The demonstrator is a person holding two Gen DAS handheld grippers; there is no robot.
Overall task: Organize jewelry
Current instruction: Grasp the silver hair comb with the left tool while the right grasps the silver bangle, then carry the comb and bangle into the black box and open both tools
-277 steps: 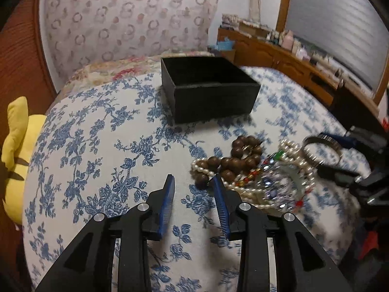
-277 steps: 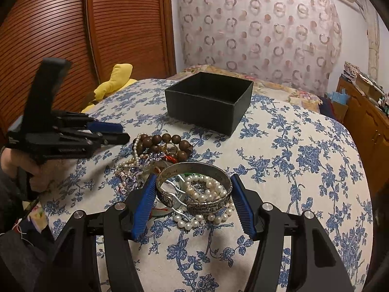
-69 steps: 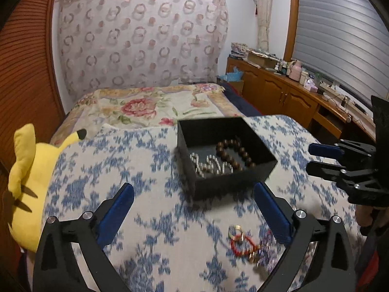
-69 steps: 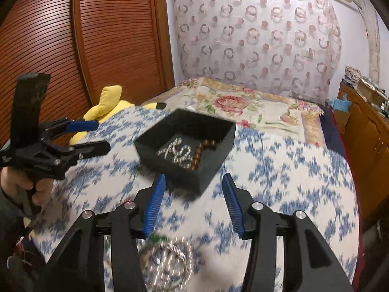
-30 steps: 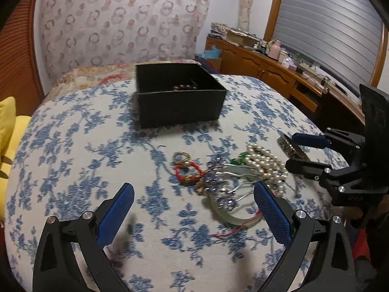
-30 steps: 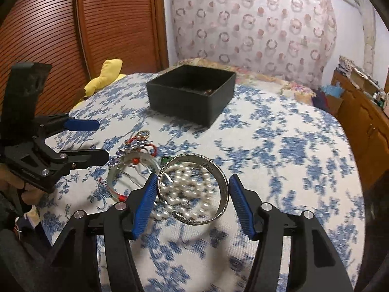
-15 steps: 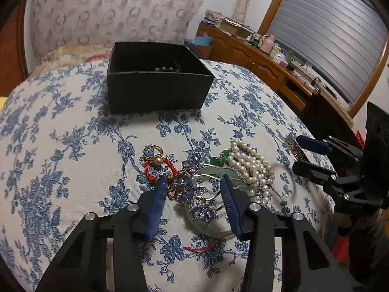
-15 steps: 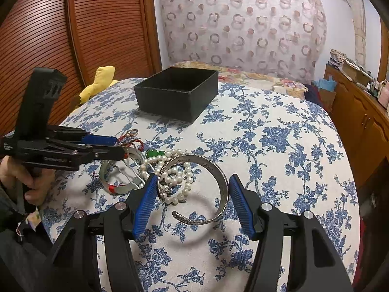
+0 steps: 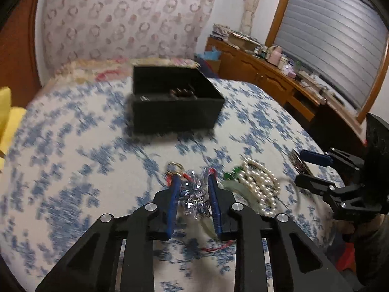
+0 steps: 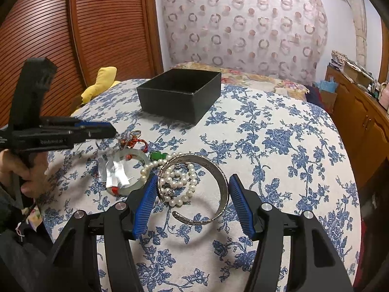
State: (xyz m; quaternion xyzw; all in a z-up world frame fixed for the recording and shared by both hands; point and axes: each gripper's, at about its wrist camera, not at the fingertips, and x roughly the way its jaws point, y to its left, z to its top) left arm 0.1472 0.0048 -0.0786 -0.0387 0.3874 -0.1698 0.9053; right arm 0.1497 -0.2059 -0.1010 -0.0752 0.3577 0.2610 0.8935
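A black open box (image 9: 175,104) stands on the blue-flowered cloth and holds brown beads (image 9: 181,92); it also shows in the right wrist view (image 10: 181,95). My left gripper (image 9: 193,182) is shut on a sparkly crystal piece (image 9: 194,198) and holds it just above the cloth. It shows from the side in the right wrist view (image 10: 107,129). My right gripper (image 10: 192,196) is open around a silver bangle (image 10: 214,170) and a pearl strand (image 10: 180,185). A pale jade bangle (image 10: 126,170), a green stone (image 10: 158,156) and a red cord with a ring (image 10: 136,141) lie beside them.
A yellow plush toy (image 10: 102,82) lies at the left edge of the bed. A wooden dresser (image 9: 279,82) with small items runs along the right. A wooden slatted door (image 10: 48,36) stands at the left.
My left gripper has closed on the crystal piece and lifted it, with motion blur. My right gripper has stayed open around the silver bangle.
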